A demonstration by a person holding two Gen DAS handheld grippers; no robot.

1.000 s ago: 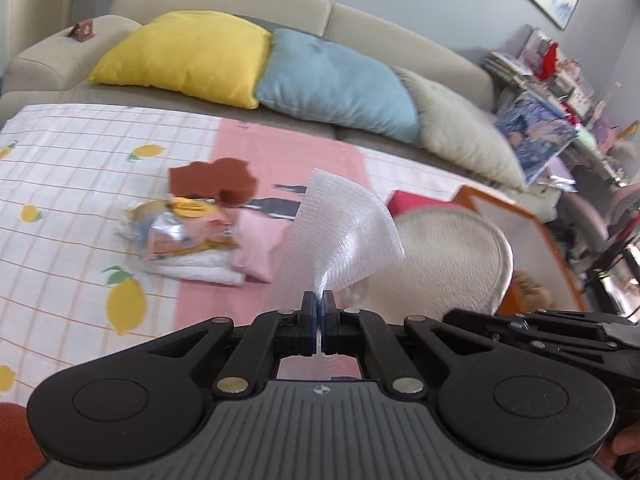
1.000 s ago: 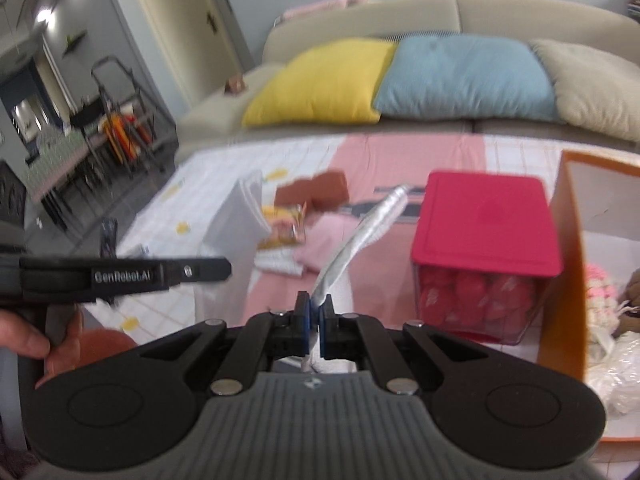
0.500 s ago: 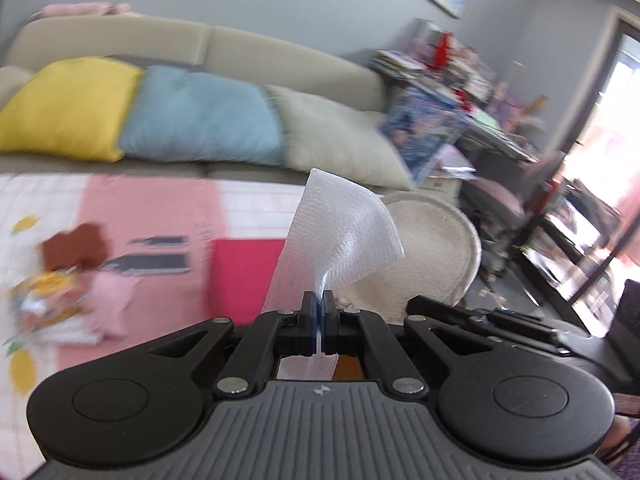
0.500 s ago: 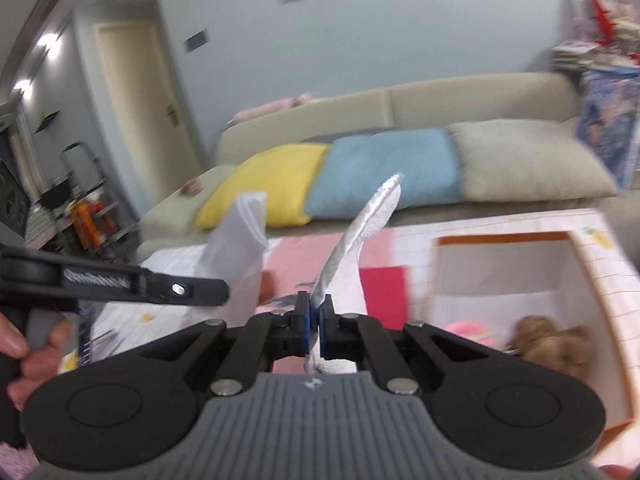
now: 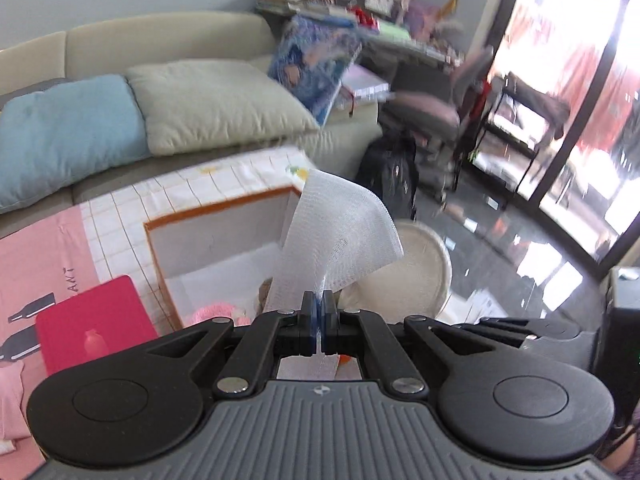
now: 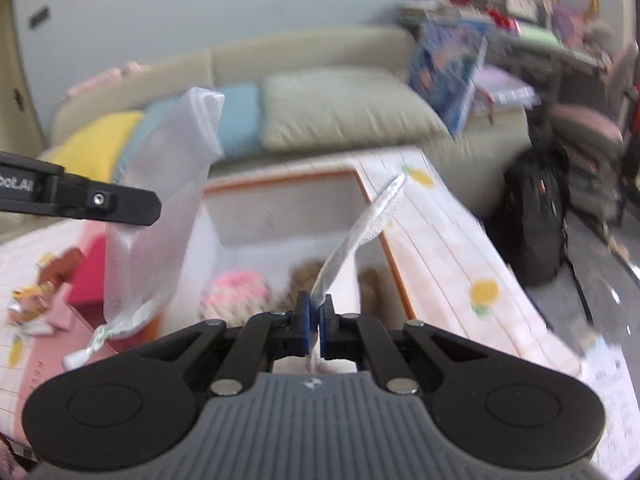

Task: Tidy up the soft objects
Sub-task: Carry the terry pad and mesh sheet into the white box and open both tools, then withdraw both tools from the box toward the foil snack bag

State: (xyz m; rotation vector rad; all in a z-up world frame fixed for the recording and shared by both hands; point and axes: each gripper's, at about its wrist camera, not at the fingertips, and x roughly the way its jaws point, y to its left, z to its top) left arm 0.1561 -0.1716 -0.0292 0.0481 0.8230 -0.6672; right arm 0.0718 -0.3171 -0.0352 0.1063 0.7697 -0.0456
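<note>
My left gripper (image 5: 320, 312) is shut on a white mesh cloth (image 5: 340, 232) that stands up above the jaws. In the right wrist view that mesh cloth (image 6: 160, 208) hangs from the left gripper's finger (image 6: 120, 204). My right gripper (image 6: 314, 312) is shut on the rim of a flat round cream pad (image 6: 360, 232), seen edge-on here. The same cream pad (image 5: 420, 272) shows face-on behind the mesh. Below both lies an orange-rimmed box (image 6: 280, 176) holding a pink knitted ball (image 6: 236, 292) and a brown plush toy (image 6: 304, 276).
A red-lidded box (image 5: 92, 332) stands left of the orange box (image 5: 216, 210). Small packets and pink cloths (image 6: 36, 308) lie further left. A sofa with cushions (image 5: 216, 100) runs behind. Off the table's right edge are a black bag (image 6: 536, 216) and a cluttered desk (image 5: 360, 4).
Both grippers have swung right, from facing the pile of small things and the red box to above the orange-rimmed box. The mesh cloth and cream pad stay gripped.
</note>
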